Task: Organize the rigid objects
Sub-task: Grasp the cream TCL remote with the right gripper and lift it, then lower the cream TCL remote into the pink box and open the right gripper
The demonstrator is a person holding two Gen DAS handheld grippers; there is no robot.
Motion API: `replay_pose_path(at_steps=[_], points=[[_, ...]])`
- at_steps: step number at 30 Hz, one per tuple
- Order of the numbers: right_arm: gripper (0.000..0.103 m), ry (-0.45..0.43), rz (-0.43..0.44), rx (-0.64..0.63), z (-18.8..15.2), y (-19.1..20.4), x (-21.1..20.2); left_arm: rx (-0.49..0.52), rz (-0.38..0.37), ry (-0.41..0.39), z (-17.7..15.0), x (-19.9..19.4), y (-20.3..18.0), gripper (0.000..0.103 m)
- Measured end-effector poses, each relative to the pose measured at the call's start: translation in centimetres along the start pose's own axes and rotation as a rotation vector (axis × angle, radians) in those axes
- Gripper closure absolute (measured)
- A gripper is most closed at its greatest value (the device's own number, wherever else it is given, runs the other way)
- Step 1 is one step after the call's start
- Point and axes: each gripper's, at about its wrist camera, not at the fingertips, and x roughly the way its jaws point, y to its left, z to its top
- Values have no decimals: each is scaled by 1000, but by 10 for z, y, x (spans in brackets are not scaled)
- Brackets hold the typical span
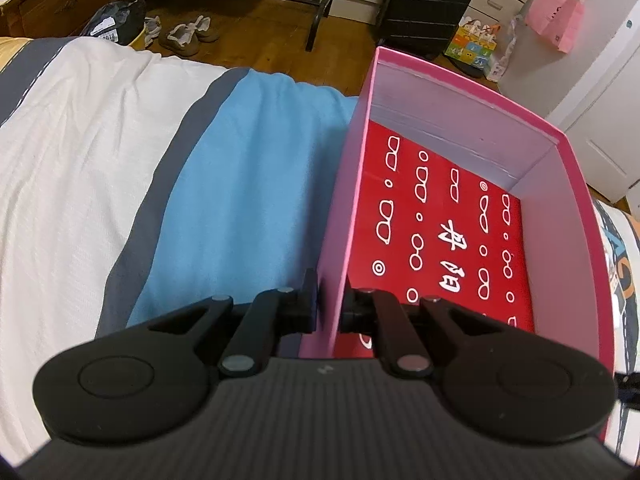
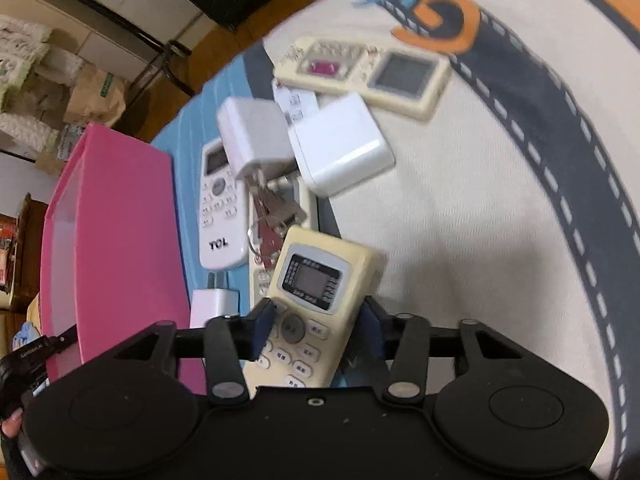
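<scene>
My left gripper is shut on the near left wall of a pink box that has a red patterned floor; one finger is outside the wall, one inside. The box holds nothing that I can see. It also shows at the left of the right wrist view. My right gripper is shut on a cream remote with a grey screen, held a little above the bed. Beyond it lie a white TCL remote, a bunch of keys, two white chargers and a large cream remote.
The bed has a white, grey and blue cover. A small white plug lies by the box. Beyond the bed edge are a wooden floor, shoes, a black suitcase, paper bags and a white door.
</scene>
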Motion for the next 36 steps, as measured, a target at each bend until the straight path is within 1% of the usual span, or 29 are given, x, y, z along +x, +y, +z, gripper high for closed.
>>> replay_pose_path(at_steps=[1, 4, 5, 8, 9, 11, 14, 20, 25, 27, 29, 31, 34, 36], points=[[69, -28, 0, -58, 0, 8, -6, 5, -1, 2, 0, 0, 0, 96], [83, -95, 46, -199, -6, 30, -23, 18, 1, 5, -1, 0, -1, 96], [84, -102, 63, -224, -7, 34, -24, 23, 3, 5, -1, 0, -1, 96], [84, -78, 146, -215, -10, 35, -21, 28, 6, 4, -2, 1, -2, 96], [84, -77, 154, -206, -10, 35, -19, 26, 5, 5, -1, 1, -2, 96], [84, -85, 139, -219, -10, 39, -14, 19, 2, 7, -1, 1, -2, 96], [84, -100, 151, -230, -8, 42, -18, 11, -1, 7, -1, 1, -1, 96], [84, -187, 142, -345, -14, 55, -40, 5, 8, 9, -1, 2, -1, 96], [84, -253, 168, -412, -18, 67, -58, 13, 9, 6, -3, 1, -2, 96], [84, -286, 190, -433, -19, 71, -71, 12, 9, 5, -4, 2, -2, 96], [84, -332, 211, -471, -19, 79, -87, -12, 4, 4, -4, 2, 0, 96], [84, -356, 232, -497, -15, 91, -101, -23, 2, 4, -5, 1, 1, 96], [84, -368, 284, -485, -2, 112, -117, -12, 10, 2, -5, -1, -1, 96], [84, -349, 344, -474, 8, 132, -119, -7, 12, 3, -5, -1, -2, 96]])
